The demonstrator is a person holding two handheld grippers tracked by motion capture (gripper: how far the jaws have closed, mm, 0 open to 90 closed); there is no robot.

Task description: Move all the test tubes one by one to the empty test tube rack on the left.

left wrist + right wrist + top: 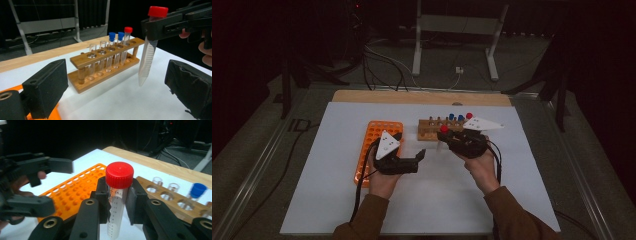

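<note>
In the high view the person's sleeves enter at the bottom centre, and just above them the left gripper (421,154) points right with its jaws spread wide and nothing between them, while the right gripper (443,137) sits right of centre, clamped on a red-capped tube (444,129). The right gripper view shows that grip closely: the pads press the tube (117,195) just under its cap, printed graduations run down its side, and the left gripper (53,185) shows open at the frame's left. The left gripper view adds the tube's full shape (147,60), hanging upright with its pointed tip clear of the white sheet (130,100), right of centre between the wide black pads. Behind the hands in the high view lie an orange rack (373,135), left of centre, and a wooden rack (432,129) beside it; the left gripper view shows this wooden rack (105,65) holding clear open tubes, two blue-capped tubes (112,50) and another red-capped one (127,45).
</note>
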